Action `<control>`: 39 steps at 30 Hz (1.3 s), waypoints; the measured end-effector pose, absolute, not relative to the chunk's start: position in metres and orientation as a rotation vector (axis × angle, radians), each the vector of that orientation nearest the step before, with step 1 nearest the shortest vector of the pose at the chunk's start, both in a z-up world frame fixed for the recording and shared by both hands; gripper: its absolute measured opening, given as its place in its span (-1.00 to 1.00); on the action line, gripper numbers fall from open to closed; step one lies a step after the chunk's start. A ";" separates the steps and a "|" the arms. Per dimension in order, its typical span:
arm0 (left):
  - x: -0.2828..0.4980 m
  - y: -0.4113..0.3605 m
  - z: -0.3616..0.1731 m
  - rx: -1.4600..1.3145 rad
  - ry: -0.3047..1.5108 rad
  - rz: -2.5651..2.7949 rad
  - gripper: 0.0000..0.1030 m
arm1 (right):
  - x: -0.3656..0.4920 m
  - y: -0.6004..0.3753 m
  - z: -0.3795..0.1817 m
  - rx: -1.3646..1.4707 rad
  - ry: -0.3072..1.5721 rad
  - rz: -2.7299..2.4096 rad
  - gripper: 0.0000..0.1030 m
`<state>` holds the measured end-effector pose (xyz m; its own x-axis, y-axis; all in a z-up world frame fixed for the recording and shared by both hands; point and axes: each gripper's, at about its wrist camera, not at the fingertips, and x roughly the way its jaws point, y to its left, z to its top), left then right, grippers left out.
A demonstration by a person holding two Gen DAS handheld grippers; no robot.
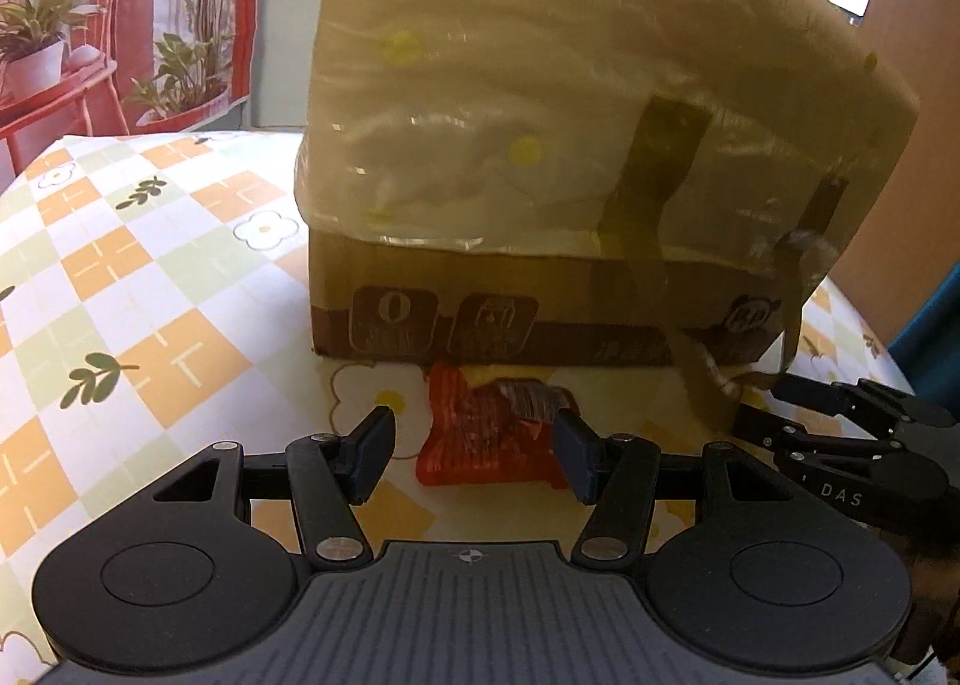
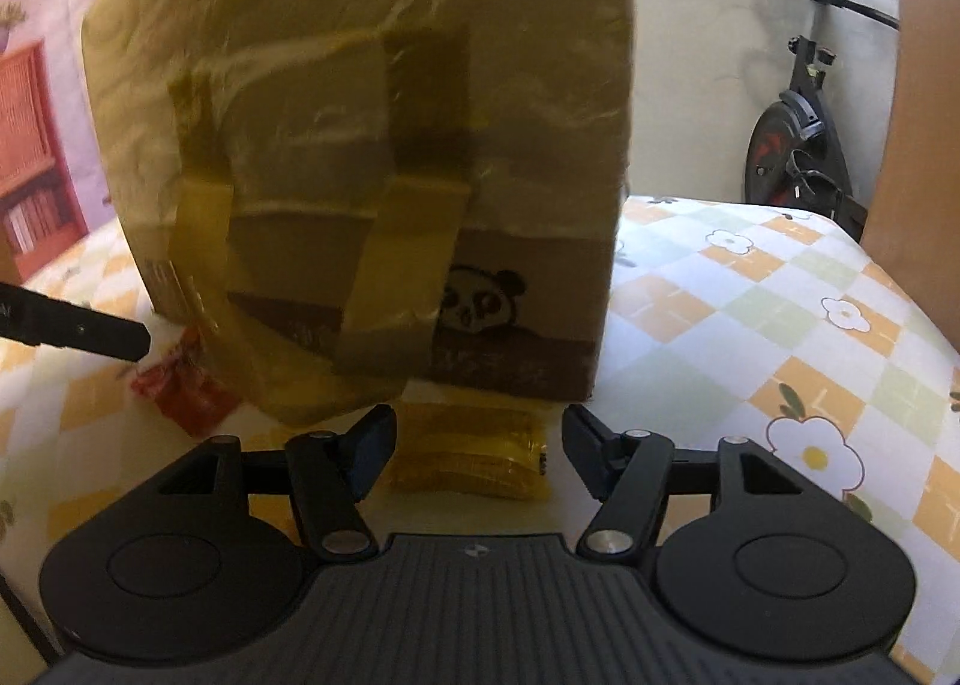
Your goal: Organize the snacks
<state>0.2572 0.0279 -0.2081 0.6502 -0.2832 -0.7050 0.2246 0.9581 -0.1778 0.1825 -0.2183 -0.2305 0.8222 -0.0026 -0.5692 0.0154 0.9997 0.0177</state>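
Snacks lie on the flowered checked tablecloth (image 1: 150, 277) before a plastic-lined brown cardboard box (image 1: 540, 289). Left gripper (image 1: 474, 433) straddles a red crinkled wrapper (image 1: 480, 445), perhaps touching one pad, jaws apart. Right gripper (image 2: 480, 433) stands open around a yellow flat packet (image 2: 474, 457).

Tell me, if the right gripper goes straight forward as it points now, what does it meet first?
Probably the yellow snack packet lying between the open right gripper fingers; just behind stands the cardboard box.

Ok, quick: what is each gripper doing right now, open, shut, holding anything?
Left gripper: open, the red snack packet between its fingers, not gripped.
Right gripper: open, around the yellow snack packet, not gripped.
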 end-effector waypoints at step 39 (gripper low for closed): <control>0.201 0.034 -0.211 -0.052 0.743 -0.250 -0.48 | 0.184 -0.225 -0.238 0.037 0.621 0.027 0.26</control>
<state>0.2010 0.0335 -0.2112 0.7083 -0.2433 -0.6626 0.2069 0.9691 -0.1346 0.1836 -0.2249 -0.2383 0.8128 0.0365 -0.5814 -0.0142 0.9990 0.0428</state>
